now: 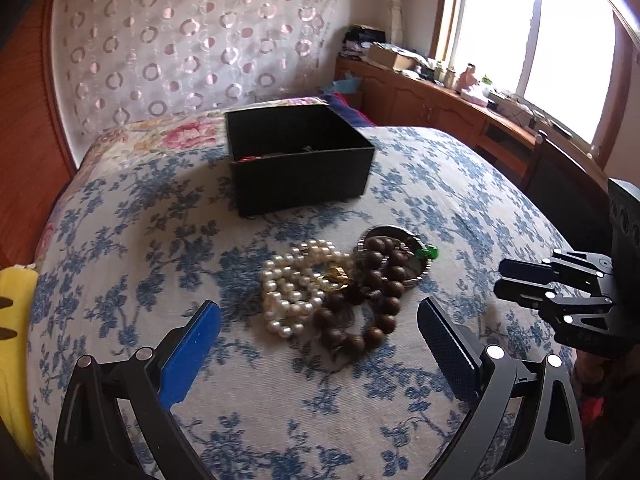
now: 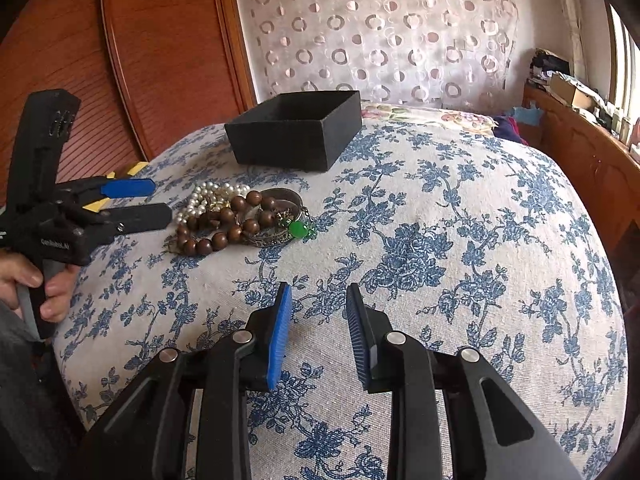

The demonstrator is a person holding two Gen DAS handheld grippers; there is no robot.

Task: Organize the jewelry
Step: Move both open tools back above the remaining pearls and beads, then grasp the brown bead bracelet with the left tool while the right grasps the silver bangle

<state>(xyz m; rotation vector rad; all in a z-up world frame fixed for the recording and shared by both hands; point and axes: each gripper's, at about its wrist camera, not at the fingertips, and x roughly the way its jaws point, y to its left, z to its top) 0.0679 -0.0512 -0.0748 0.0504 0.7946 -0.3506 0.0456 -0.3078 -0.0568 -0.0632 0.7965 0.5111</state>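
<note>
A pile of jewelry lies on a blue-flowered cloth: a white pearl strand [image 1: 294,286], a brown wooden bead bracelet [image 1: 368,292], a metal bangle [image 1: 416,270], a green stone pendant [image 1: 426,251] and a small gold piece [image 1: 334,280]. The pile also shows in the right wrist view [image 2: 240,216]. A black open box [image 1: 300,160] stands behind it, with some items inside. My left gripper [image 1: 320,316] is open wide, just in front of the pile. My right gripper [image 2: 318,300] is open and empty, to the right of the pile.
The cloth covers a rounded surface [image 2: 440,220] that drops off at the edges. A wooden headboard [image 2: 120,60] stands on the left, a patterned curtain [image 1: 192,40] behind. A wooden cabinet [image 1: 440,108] with clutter runs under the window. A yellow object [image 1: 16,320] lies at the left edge.
</note>
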